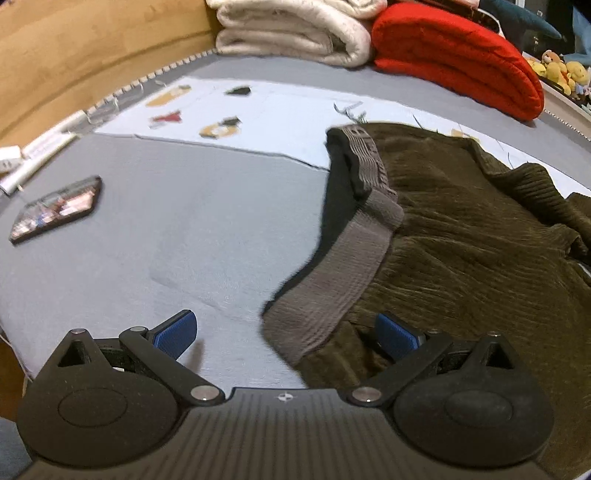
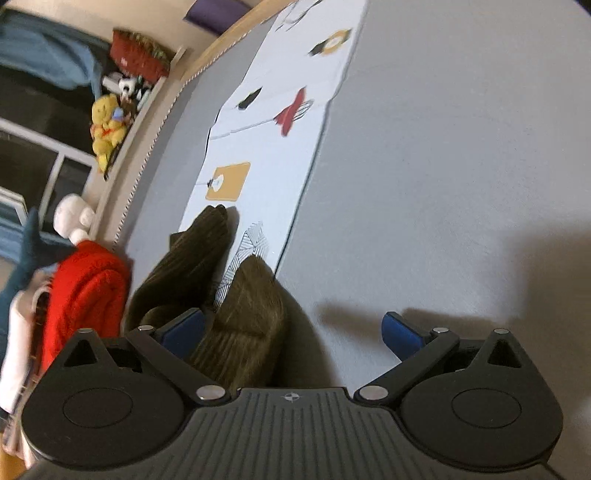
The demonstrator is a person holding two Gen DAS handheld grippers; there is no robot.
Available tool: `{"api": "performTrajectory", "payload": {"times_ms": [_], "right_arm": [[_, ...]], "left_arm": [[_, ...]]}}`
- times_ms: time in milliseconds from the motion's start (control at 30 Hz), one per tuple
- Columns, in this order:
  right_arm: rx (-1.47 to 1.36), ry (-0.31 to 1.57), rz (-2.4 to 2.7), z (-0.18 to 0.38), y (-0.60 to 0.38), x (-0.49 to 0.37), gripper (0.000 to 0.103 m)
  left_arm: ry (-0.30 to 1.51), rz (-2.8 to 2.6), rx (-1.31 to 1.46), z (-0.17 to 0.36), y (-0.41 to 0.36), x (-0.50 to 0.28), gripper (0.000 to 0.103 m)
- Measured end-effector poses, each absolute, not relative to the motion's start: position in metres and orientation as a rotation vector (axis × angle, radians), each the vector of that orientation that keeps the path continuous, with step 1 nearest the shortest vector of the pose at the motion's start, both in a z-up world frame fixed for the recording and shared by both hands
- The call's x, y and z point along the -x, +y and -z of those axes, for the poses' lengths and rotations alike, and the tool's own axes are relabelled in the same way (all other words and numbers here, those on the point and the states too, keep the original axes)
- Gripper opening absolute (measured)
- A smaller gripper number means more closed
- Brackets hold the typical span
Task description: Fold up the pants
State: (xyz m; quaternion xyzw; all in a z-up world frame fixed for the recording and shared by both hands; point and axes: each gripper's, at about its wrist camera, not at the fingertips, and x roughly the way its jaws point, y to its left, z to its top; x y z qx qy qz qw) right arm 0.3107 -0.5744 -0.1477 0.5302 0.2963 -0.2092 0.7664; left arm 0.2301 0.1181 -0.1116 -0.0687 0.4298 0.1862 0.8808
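Dark olive corduroy pants [image 1: 461, 229] lie rumpled on the grey bed sheet [image 1: 184, 229], their grey elastic waistband [image 1: 343, 266] turned toward me. My left gripper [image 1: 286, 334] is open, jaws wide, low over the near waistband corner; the right pad [image 1: 395, 334] sits on the olive fabric, the left pad [image 1: 177, 332] over bare sheet. In the right wrist view the two pant leg ends [image 2: 236, 314] lie bunched on the sheet [image 2: 443, 184]. My right gripper [image 2: 293, 332] is open, its left pad [image 2: 184, 332] beside the leg ends, nothing held.
A pale blue printed cloth [image 1: 258, 118] lies flat on the bed, also in the right wrist view [image 2: 266, 147]. Folded white [image 1: 295, 33] and red blankets [image 1: 458, 59] sit at the far edge. A dark hexagonal item [image 1: 55, 208] lies at left. Plush toys [image 2: 107, 125] line a ledge.
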Motion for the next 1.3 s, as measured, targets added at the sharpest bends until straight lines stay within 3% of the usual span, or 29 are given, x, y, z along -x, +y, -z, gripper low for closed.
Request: {"api": "performTrajectory", "payload": {"times_ms": [133,167,200,333,633,800,833,900,933,967,1133,1300], "right_arm": [[-1.070,0.662,0.447,0.156,-0.560,-0.348,0.101],[-1.024,0.666,0.404,0.154,-0.556,-0.358,0.068],[-1.012,0.742,0.389,0.156,-0.556,-0.373,0.007],[-0.920,0.767,0.459,0.149,-0.543,-0.372,0.007],[-0.739,0.474,0.744,0.074,-0.613,-0.239,0.007],[-0.729,0.604,0.876,0.116,-0.655,-0.178,0.007],[-0.766,0.624,0.874,0.126,-0.662,-0.173,0.007],[-0.788,0.630,0.870,0.137,-0.672,-0.172,0.007],[-0.765,0.640,0.867,0.139,-0.672,-0.174,0.007],[-0.732,0.645,0.867,0.140,-0.670,-0.176,0.007],[-0.715,0.471,0.848,0.108,-0.665,-0.169,0.007],[-0.594,0.277,0.725,0.065,-0.637,-0.149,0.007]], "left_arm": [[0.941,-0.386,0.168,0.126,0.112,-0.239,0.103],[0.933,-0.392,0.180,0.128,0.111,-0.238,0.103],[0.929,-0.395,0.203,0.129,0.111,-0.239,0.103],[0.932,-0.399,0.225,0.134,0.107,-0.244,0.099],[0.913,-0.464,0.267,0.126,0.122,-0.238,0.097],[0.930,-0.481,0.320,0.127,0.126,-0.234,0.097],[0.935,-0.478,0.333,0.128,0.126,-0.233,0.095],[0.929,-0.457,0.356,0.127,0.124,-0.230,0.080],[0.917,-0.434,0.358,0.124,0.123,-0.229,0.054],[0.901,-0.415,0.356,0.119,0.121,-0.228,0.037],[0.871,-0.427,0.392,0.108,0.125,-0.218,0.026],[0.796,-0.447,0.357,0.081,0.126,-0.192,0.024]]}}
